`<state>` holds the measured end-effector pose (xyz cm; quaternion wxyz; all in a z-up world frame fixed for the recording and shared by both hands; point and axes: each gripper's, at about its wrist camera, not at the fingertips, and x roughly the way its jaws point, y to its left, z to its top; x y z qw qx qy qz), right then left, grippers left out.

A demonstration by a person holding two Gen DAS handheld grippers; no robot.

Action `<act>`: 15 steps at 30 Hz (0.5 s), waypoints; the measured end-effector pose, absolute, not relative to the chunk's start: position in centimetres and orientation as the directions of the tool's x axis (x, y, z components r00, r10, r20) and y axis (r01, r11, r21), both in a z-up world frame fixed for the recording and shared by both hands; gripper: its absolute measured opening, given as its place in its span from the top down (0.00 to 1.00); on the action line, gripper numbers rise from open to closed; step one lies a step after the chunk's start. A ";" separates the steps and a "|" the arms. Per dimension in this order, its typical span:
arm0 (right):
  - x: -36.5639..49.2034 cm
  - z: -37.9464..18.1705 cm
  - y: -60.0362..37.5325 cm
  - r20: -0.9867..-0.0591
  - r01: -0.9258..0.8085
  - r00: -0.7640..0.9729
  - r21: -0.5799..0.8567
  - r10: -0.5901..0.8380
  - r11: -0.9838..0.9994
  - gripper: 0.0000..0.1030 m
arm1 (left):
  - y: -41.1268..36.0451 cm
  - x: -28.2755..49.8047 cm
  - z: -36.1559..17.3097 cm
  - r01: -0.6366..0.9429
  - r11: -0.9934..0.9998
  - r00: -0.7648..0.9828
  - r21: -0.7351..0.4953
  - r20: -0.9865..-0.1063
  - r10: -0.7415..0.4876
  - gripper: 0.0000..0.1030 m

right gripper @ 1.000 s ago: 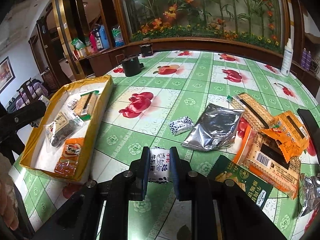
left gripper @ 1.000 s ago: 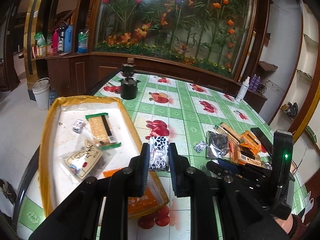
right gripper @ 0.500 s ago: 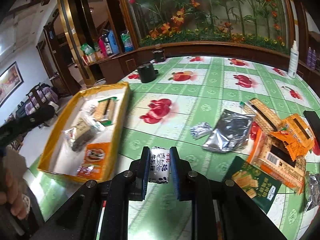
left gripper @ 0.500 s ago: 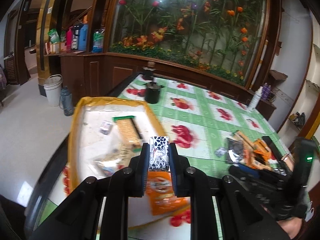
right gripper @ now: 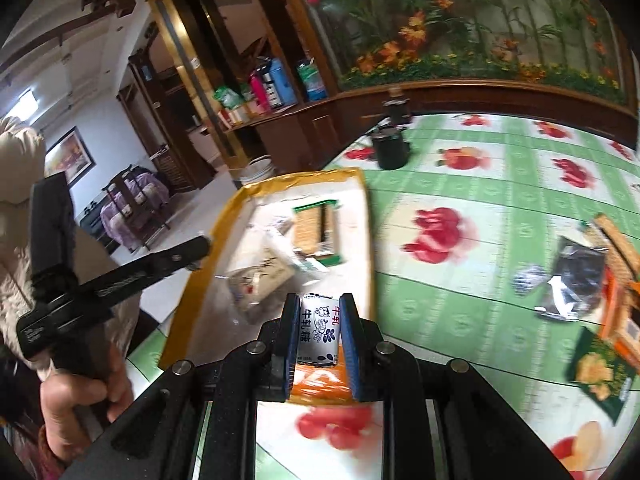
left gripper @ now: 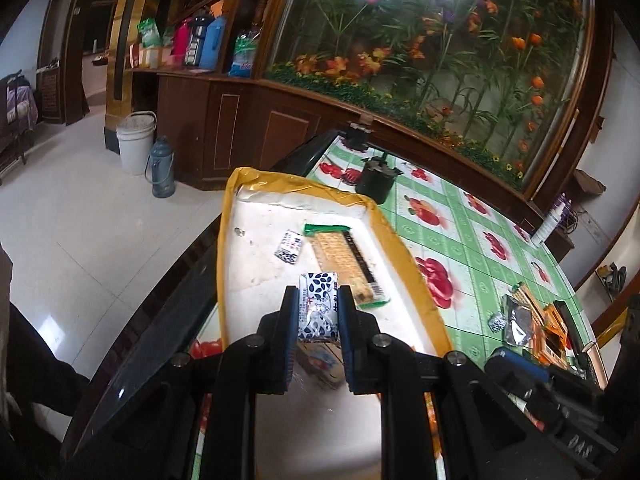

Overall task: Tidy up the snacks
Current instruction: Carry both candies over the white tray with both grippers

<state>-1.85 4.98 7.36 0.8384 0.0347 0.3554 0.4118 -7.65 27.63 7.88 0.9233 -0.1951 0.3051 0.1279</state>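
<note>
Left wrist view: each hand-held gripper (left gripper: 319, 312) (right gripper: 320, 330) pinches a small white wrapped candy (left gripper: 318, 307) (right gripper: 319, 330) seemingly over the yellow-rimmed tray (left gripper: 404, 248), awaiting release.

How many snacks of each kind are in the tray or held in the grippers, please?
Small candies: 3 (left gripper, right gripper, loose candy)
Cracker pack: 1
Clear bag: 1
Orange pack: 1
Total: 6

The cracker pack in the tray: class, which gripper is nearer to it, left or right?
Left. The left gripper, shut on a candy, hangs over the tray right beside the cracker pack. The right gripper, holding a candy, is only at the tray's near end.
</note>
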 end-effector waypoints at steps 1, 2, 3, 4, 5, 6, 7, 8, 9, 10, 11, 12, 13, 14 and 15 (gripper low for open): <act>-2.0 7.2 5.9 -0.570 -0.674 0.401 0.347 0.717 0.653 0.79 | 27.9 -7.4 7.8 -0.358 0.890 0.779 -0.282 -0.616 0.118 0.82; -2.1 7.1 6.5 -0.573 -0.677 0.396 0.345 0.718 0.649 0.79 | 28.3 -7.1 7.5 -0.362 0.888 0.774 -0.284 -0.622 0.116 0.82; -2.1 6.9 7.0 -0.576 -0.679 0.390 0.346 0.718 0.647 0.79 | 28.5 -6.8 7.3 -0.363 0.886 0.770 -0.287 -0.629 0.112 0.82; -2.2 6.6 7.7 -0.583 -0.683 0.376 0.351 0.720 0.641 0.79 | 28.8 -6.5 7.1 -0.364 0.884 0.765 -0.292 -0.635 0.105 0.82; -2.2 6.4 8.1 -0.586 -0.687 0.362 0.358 0.725 0.632 0.79 | 29.0 -6.2 6.9 -0.364 0.883 0.762 -0.296 -0.639 0.100 0.82; -2.2 6.0 8.4 -0.587 -0.692 0.349 0.365 0.731 0.623 0.79 | 29.0 -6.1 6.7 -0.363 0.883 0.759 -0.298 -0.643 0.096 0.82; -2.4 5.7 8.9 -0.590 -0.699 0.337 0.365 0.733 0.615 0.79 | 29.1 -5.9 6.5 -0.360 0.885 0.756 -0.296 -0.648 0.091 0.82; -2.6 5.4 9.4 -0.596 -0.707 0.329 0.358 0.733 0.609 0.79 | 29.0 -5.8 6.3 -0.357 0.887 0.752 -0.292 -0.653 0.087 0.82; -2.8 5.2 9.6 -0.600 -0.714 0.325 0.351 0.731 0.606 0.79 | 29.0 -5.6 6.0 -0.356 0.889 0.748 -0.289 -0.658 0.086 0.83; -3.0 4.9 10.0 -0.606 -0.721 0.318 0.345 0.729 0.601 0.79 | 29.0 -5.4 5.8 -0.356 0.889 0.744 -0.288 -0.663 0.083 0.83; -3.1 4.6 10.1 -0.611 -0.725 0.310 0.344 0.729 0.597 0.79 | 28.9 -5.2 5.5 -0.357 0.888 0.740 -0.289 -0.668 0.080 0.83; -3.2 4.4 10.4 -0.613 -0.729 0.302 0.345 0.730 0.591 0.79 | 28.9 -5.1 5.4 -0.358 0.888 0.739 -0.289 -0.669 0.081 0.83; -3.2 4.2 10.5 -0.612 -0.733 0.298 0.345 0.733 0.586 0.79 | 28.8 -5.1 5.2 -0.361 0.887 0.737 -0.286 -0.671 0.084 0.83; -3.2 4.1 10.6 -0.609 -0.740 0.296 0.341 0.735 0.580 0.79 | 28.8 -5.0 5.1 -0.366 0.887 0.734 -0.282 -0.674 0.088 0.83; -3.3 4.0 10.8 -0.605 -0.749 0.301 0.329 0.737 0.576 0.79 | 28.8 -5.0 5.0 -0.370 0.886 0.732 -0.281 -0.675 0.092 0.83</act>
